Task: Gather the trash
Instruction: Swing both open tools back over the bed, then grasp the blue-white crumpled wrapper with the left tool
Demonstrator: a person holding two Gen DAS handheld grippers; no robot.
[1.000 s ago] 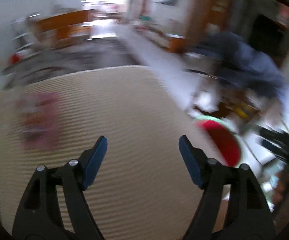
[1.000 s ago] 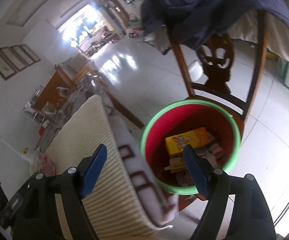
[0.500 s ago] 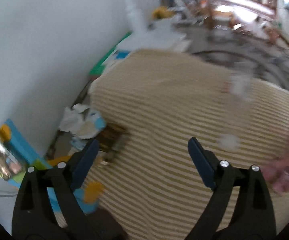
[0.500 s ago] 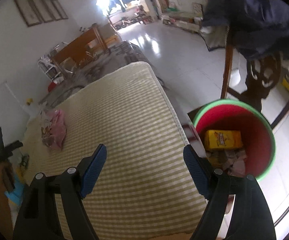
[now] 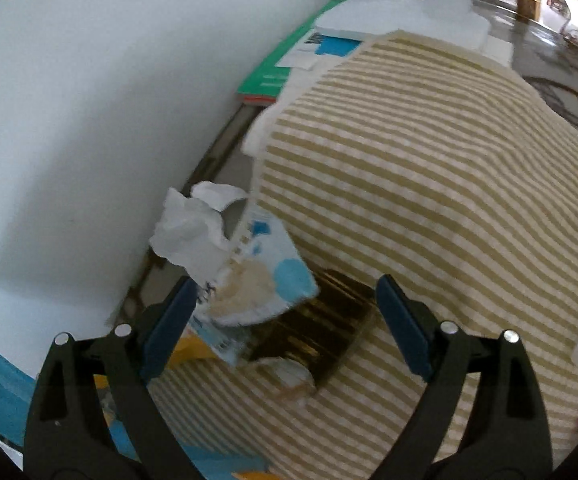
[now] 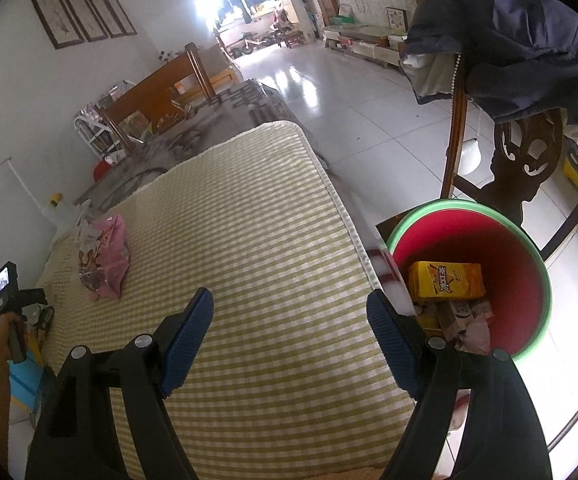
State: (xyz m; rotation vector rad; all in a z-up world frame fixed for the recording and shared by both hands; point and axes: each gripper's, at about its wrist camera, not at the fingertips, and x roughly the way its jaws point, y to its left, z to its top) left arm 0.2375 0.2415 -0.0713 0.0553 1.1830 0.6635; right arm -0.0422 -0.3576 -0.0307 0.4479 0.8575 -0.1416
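In the left wrist view my left gripper (image 5: 285, 312) is open, pointing down at trash on the wall-side edge of the striped mattress (image 5: 429, 184). A blue-and-white wrapper (image 5: 265, 276) with crumpled white paper (image 5: 187, 232) lies between the fingers, close to the left one and untouched. A shiny gold box (image 5: 325, 332) lies beside it. My right gripper (image 6: 289, 320) hovers open and empty over the mattress (image 6: 249, 220). A pink snack bag (image 6: 105, 260) lies far left. The red bin (image 6: 545, 280) holds a yellow box (image 6: 445, 280).
A white wall (image 5: 89, 80) runs close along the mattress with a narrow gap. Green books and papers (image 5: 281, 68) lie at the far corner. A wooden chair (image 6: 525, 160) draped with dark clothing (image 6: 521, 40) stands behind the bin. Tiled floor (image 6: 369, 92) stretches beyond.
My left gripper swung from the bin side of the mattress to the wall-side edge, widened and drew close over the wrapper. My right gripper rolled away from above the bin, then held still.
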